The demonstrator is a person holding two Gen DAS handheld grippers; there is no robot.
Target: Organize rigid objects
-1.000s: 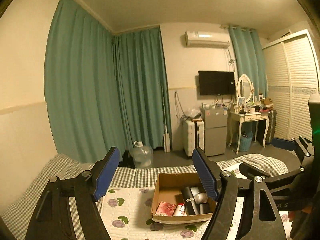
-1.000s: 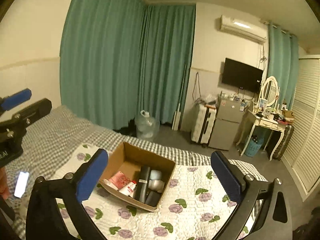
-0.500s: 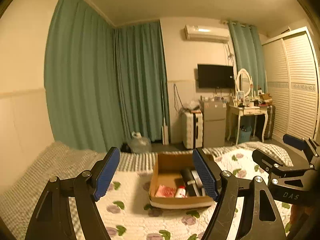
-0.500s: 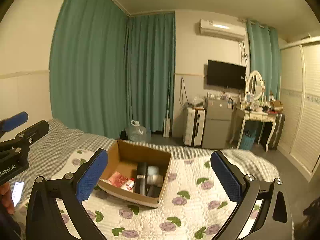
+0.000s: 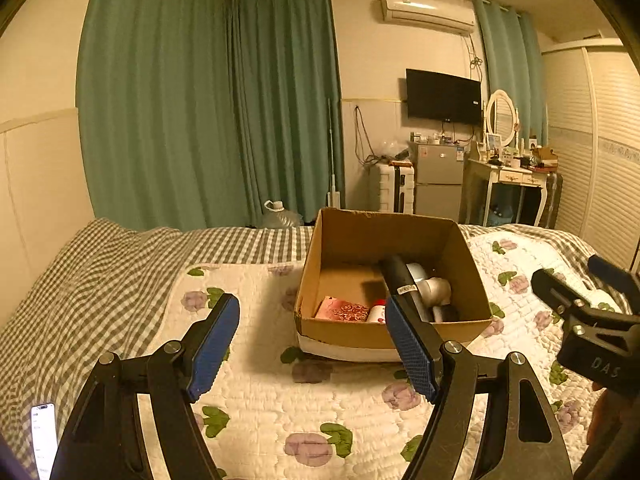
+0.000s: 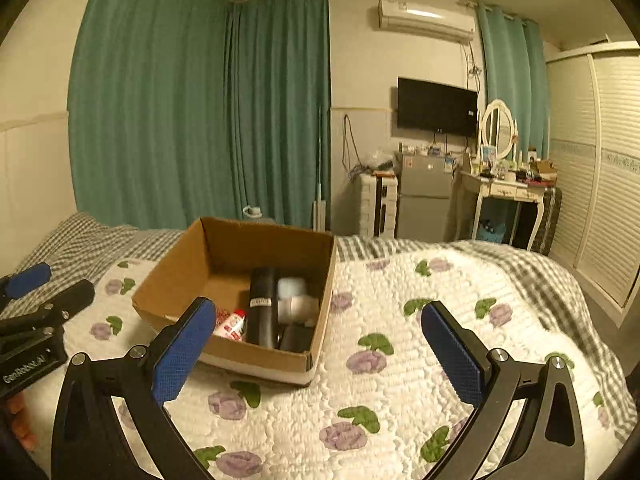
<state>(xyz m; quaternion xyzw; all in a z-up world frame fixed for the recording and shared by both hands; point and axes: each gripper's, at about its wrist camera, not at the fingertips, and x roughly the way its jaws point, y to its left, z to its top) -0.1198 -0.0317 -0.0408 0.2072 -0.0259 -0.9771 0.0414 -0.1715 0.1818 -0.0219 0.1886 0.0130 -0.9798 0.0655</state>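
Observation:
An open cardboard box [image 5: 360, 236] stands on the flowered quilt; it also shows in the right wrist view [image 6: 260, 240]. Inside lie a black cylinder [image 6: 262, 306], a grey and white hair-dryer-like object [image 5: 434, 290], a red packet [image 5: 344, 310] and a small white tube with a red cap [image 6: 234, 324]. My left gripper [image 5: 312, 336] is open and empty, above the quilt just in front of the box's left front corner. My right gripper [image 6: 320, 344] is open and empty, in front of the box's right side.
A phone [image 5: 42, 436] lies on the checked sheet at the near left. The bed's right edge drops to the floor [image 6: 600, 300]. Beyond the bed stand a water jug [image 5: 278, 216], a small fridge [image 5: 438, 184] and a dressing table [image 5: 516, 176].
Both grippers have moved down and closer to the box, which now looks larger. Both stay open and empty.

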